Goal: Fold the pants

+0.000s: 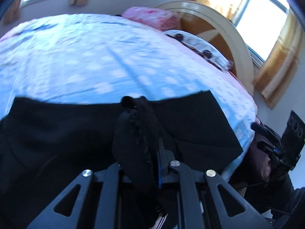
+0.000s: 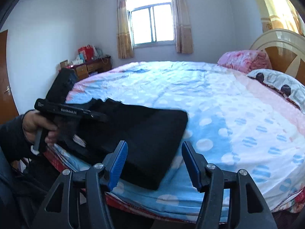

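- The black pants [image 2: 137, 139] are lying folded at the near edge of the bed [image 2: 219, 114].
- The left gripper [image 1: 141, 133] is clenching a bunched fold of the pants.
- The right gripper [image 2: 152, 164] is hanging released above the near edge, nothing between its blue pads [image 2: 119, 164].

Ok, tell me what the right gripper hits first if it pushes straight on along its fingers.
Probably the bedsheet: the open right gripper points down at bare sheet just right of the black pants. Depth is unclear.
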{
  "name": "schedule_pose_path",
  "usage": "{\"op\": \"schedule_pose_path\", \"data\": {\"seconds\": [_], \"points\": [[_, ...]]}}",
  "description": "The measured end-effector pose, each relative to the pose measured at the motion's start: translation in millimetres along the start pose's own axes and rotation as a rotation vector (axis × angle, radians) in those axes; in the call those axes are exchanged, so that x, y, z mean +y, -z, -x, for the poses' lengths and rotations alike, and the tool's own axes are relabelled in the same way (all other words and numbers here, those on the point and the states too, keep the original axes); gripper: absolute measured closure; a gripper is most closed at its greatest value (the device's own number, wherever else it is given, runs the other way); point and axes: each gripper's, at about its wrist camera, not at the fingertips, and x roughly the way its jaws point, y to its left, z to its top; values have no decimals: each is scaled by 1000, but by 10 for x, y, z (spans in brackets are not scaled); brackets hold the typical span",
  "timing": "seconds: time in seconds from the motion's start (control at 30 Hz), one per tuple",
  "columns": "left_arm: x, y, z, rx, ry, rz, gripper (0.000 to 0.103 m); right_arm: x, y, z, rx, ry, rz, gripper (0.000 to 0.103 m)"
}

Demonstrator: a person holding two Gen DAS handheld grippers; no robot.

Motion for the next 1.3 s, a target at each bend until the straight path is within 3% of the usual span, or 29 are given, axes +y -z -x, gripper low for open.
{"op": "schedule_pose_path", "data": {"seconds": [0.1,0.5,0.63,0.8,0.9,1.0,1.1,1.2,1.27,1.3], "points": [[199,43,-14,4,10,50,90,21,37,-26,5,-8,20,42],[317,213,68,9,18,115,89,226,117,-200,101,-29,20,42],[267,213,53,2,25,112,76,309,69,-257,108,-9,31,42],[247,209,54,5,25,111,74,423,-103,-363,109,-114,-28,42],[271,218,77,16,40,119,74,415,-97,-558,180,-146,-64,42],[303,254,119,43,49,127,74,335,84,-848,358,-66,-77,42],[303,292,205,52,43,115,73,295,65,-793,359,-88,-97,42],[275,308,328,13,-23,81,50,298,-145,-688,301,-84,-88,42],[208,301,457,-65,-104,37,26,252,-336,-705,250,-58,-88,42],[176,293,501,-96,-145,14,24,222,-396,-730,234,-57,-96,42]]}}
